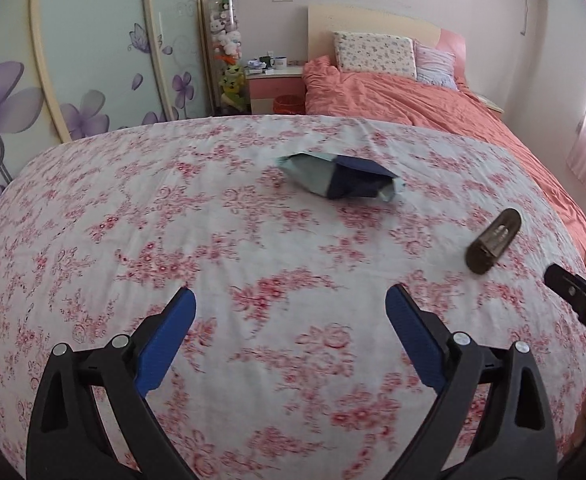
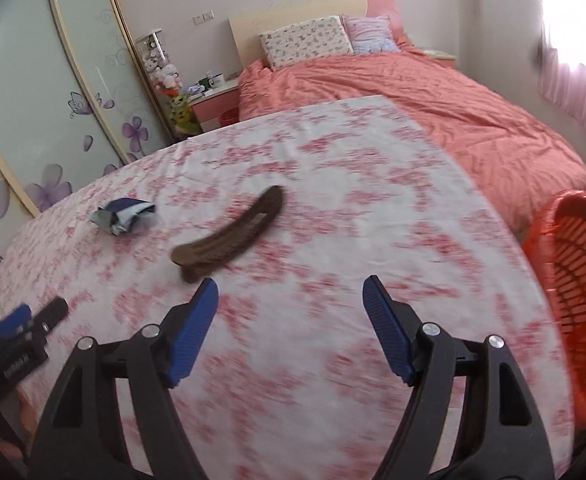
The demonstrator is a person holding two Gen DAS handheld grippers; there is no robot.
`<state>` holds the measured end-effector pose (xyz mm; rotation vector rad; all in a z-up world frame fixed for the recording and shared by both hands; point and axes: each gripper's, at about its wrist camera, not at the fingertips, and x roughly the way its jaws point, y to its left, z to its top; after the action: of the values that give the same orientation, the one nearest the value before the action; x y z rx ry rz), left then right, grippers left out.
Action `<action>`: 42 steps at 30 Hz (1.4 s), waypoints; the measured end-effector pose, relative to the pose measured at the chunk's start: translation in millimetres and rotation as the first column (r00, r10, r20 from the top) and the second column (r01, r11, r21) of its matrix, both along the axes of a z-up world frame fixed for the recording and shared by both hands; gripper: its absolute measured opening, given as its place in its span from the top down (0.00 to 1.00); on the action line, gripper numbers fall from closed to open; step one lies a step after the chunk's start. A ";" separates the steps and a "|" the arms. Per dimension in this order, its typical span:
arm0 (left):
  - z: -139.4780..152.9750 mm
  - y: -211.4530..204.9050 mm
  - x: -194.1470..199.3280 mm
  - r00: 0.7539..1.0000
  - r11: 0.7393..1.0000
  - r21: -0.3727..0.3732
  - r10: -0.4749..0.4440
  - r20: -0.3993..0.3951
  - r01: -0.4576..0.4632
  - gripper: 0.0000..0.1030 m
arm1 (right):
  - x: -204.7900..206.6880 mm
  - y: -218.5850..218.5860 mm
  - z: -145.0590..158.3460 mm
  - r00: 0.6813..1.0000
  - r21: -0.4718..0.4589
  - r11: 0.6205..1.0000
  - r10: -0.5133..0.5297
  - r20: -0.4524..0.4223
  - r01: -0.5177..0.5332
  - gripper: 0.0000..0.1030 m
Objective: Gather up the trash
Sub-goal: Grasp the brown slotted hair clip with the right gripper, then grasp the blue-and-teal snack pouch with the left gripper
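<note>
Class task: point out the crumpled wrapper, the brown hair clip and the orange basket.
crumpled wrapper (image 1: 339, 176), left wrist view, its dark blue middle.
brown hair clip (image 2: 229, 236), right wrist view, mid-length.
orange basket (image 2: 581, 280), right wrist view, inner slatted wall.

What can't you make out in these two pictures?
- Orange basket: right wrist view, cut off by the right edge; inside mostly hidden.
- Brown object: motion-blurred in both views; identity unclear.
- Crumpled wrapper: print unreadable.
- Nightstand items: too small.

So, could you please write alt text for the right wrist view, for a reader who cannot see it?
The open right gripper hovers over a floral-cloth table, where a brown hair clip and a crumpled blue-grey wrapper lie. An orange basket stands at the right edge, the left gripper shows far left, and a coral-covered bed lies behind.
</note>
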<state>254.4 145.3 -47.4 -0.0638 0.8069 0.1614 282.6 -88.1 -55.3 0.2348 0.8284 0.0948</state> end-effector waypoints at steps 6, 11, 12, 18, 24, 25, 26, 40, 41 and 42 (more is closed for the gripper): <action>-4.8 14.6 1.7 1.000 0.999 -0.033 -0.004 -0.013 0.004 0.08 | 40.0 33.5 -7.0 0.996 0.006 0.998 -0.069 -0.054 0.069 0.29; -6.4 21.2 2.4 1.000 0.999 -0.043 -0.001 -0.009 0.001 0.08 | 56.0 48.5 -14.2 0.993 -0.020 0.996 -0.094 -0.077 0.092 0.28; -6.5 22.4 2.6 1.000 0.999 -0.046 0.001 -0.009 -0.002 0.08 | 56.9 50.0 -14.3 0.992 -0.015 0.996 -0.093 -0.081 0.092 0.28; -9.3 28.9 4.7 1.000 0.998 -0.055 0.020 -0.016 -0.021 0.08 | 60.0 56.8 -15.0 0.990 0.000 0.995 -0.101 -0.097 0.101 0.26; -11.1 32.4 3.8 0.999 0.996 -0.085 0.031 -0.022 -0.033 0.08 | 57.5 61.3 -19.4 0.996 -0.125 0.991 -0.050 -0.078 0.040 0.51; -10.9 32.1 4.2 0.999 0.995 -0.092 0.030 -0.019 -0.031 0.08 | 53.1 56.0 -19.5 0.997 -0.127 0.992 -0.024 -0.069 0.015 0.59; -10.8 31.4 4.7 0.999 0.995 -0.098 0.028 -0.017 -0.030 0.08 | 49.6 50.9 -19.7 0.998 -0.122 0.993 -0.010 -0.067 0.002 0.62; 13.9 -18.1 92.1 0.999 0.986 -0.160 0.038 -0.012 -0.039 0.08 | 11.0 -19.5 -21.1 0.999 -0.182 0.983 -0.025 -0.044 0.016 0.70; 15.3 -21.8 104.1 0.998 0.988 -0.146 0.053 -0.022 -0.056 0.08 | 11.2 -20.0 -21.3 0.999 -0.183 0.983 -0.022 -0.044 0.014 0.70; 14.6 -22.6 109.1 0.997 0.987 -0.142 0.066 -0.030 -0.069 0.08 | 11.2 -19.1 -20.9 0.999 -0.184 0.983 -0.022 -0.044 0.014 0.70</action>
<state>363.5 122.7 -32.8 -0.2251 0.8414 0.1684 293.8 -107.2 -76.2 0.0706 0.8750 -0.0044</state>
